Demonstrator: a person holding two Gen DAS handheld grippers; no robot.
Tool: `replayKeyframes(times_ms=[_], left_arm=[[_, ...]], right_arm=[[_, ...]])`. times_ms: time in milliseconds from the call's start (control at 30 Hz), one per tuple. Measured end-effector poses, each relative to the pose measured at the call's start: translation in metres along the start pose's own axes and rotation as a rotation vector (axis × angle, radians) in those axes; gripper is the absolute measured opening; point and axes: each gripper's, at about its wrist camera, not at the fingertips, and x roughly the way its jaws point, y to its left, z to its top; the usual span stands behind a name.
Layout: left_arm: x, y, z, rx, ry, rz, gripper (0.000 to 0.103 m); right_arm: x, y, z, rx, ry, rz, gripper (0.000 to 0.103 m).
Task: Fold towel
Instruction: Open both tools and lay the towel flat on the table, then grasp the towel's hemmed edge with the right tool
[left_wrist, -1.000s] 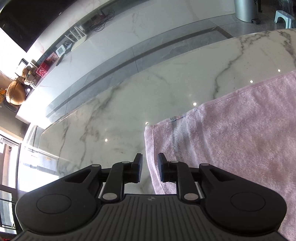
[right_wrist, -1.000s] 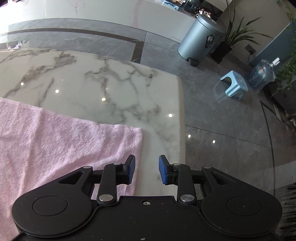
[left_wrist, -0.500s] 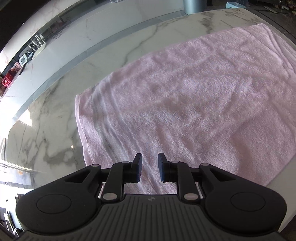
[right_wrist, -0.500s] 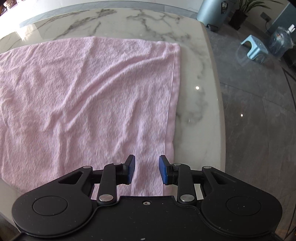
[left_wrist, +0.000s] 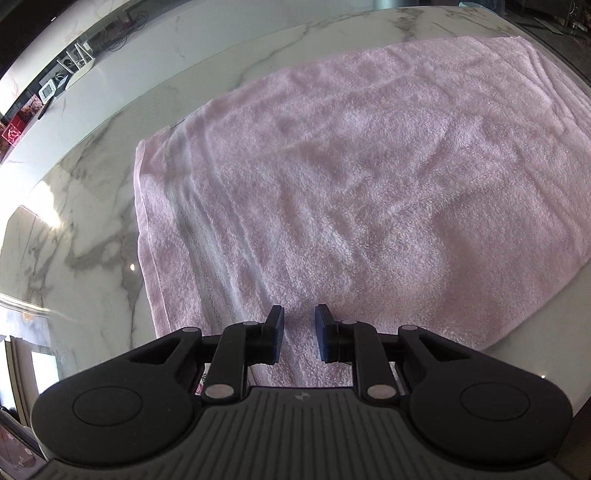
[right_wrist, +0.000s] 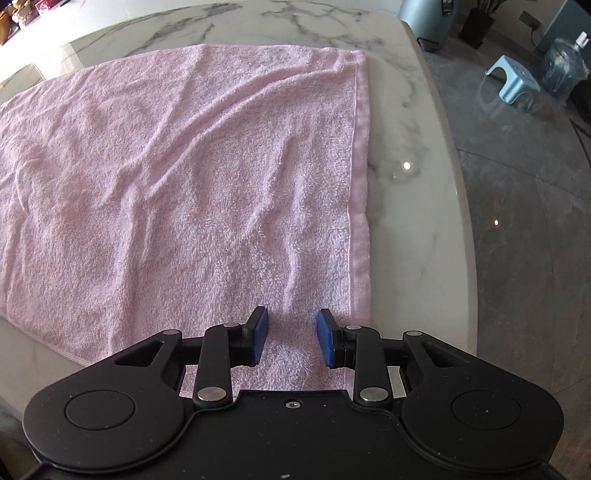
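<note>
Towel (left_wrist: 369, 192) flat on marble table (left_wrist: 92, 206), left tongs (left_wrist: 298, 334) and right tongs (right_wrist: 291, 341) narrowly parted, empty

Left claw (left_wrist: 298, 334), right claw (right_wrist: 290, 341) agape, downturned

Right claw (right_wrist: 291, 341) parted above pink towel (right_wrist: 184, 166), marble table (right_wrist: 406, 129).

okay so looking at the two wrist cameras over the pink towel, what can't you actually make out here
- Near edge of the towel: left wrist view, hidden under the left claw and its black body.
- Near right corner of the towel: right wrist view, covered by the right claw.
- Whether either claw's tips touch the fabric: neither view shows it.
- Label on the grey bin: right wrist view, cut off by the top edge.
- Items on the far shelf: left wrist view, too small.
</note>
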Motion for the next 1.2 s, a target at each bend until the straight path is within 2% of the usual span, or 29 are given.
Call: replayKeyframes(times_ms=[433, 633, 700, 800, 933, 967, 1033, 1067, 1133, 1200], left_arm=[[0.006, -0.018, 0.001, 0.042, -0.026, -0.079, 0.015], [0.006, -0.012, 0.001, 0.045, -0.022, -0.092, 0.015], [0.006, -0.009, -0.003, 0.037, -0.018, -0.096, 0.018], [0.009, -0.009, -0.002, 0.034, -0.015, -0.097, 0.018], [0.009, -0.012, -0.002, 0.039, -0.014, -0.091, 0.018], [0.008, -0.012, -0.002, 0.039, -0.015, -0.09, 0.018], [0.008, -0.011, -0.003, 0.037, -0.015, -0.091, 0.018], [0.007, -0.011, -0.003, 0.036, -0.015, -0.091, 0.018], [0.007, -0.011, -0.003, 0.037, -0.015, -0.089, 0.018], [0.006, -0.013, -0.004, 0.041, -0.016, -0.084, 0.018]], right_arm=[[-0.005, -0.03, -0.023, 0.028, 0.033, -0.073, 0.027], [-0.009, -0.046, -0.029, 0.128, 0.028, 0.004, 0.027], [-0.013, -0.053, -0.031, 0.177, 0.012, 0.047, 0.033], [-0.012, -0.053, -0.033, 0.183, 0.024, 0.038, 0.038], [-0.008, -0.049, -0.035, 0.185, 0.035, 0.046, 0.037], [-0.008, -0.047, -0.035, 0.182, 0.032, 0.042, 0.036], [-0.009, -0.045, -0.034, 0.176, 0.028, 0.038, 0.021], [-0.01, -0.044, -0.032, 0.173, 0.027, 0.039, 0.006], [-0.004, -0.05, -0.029, 0.159, 0.031, 0.038, 0.004], [-0.004, -0.048, -0.029, 0.138, 0.032, 0.001, 0.002]])
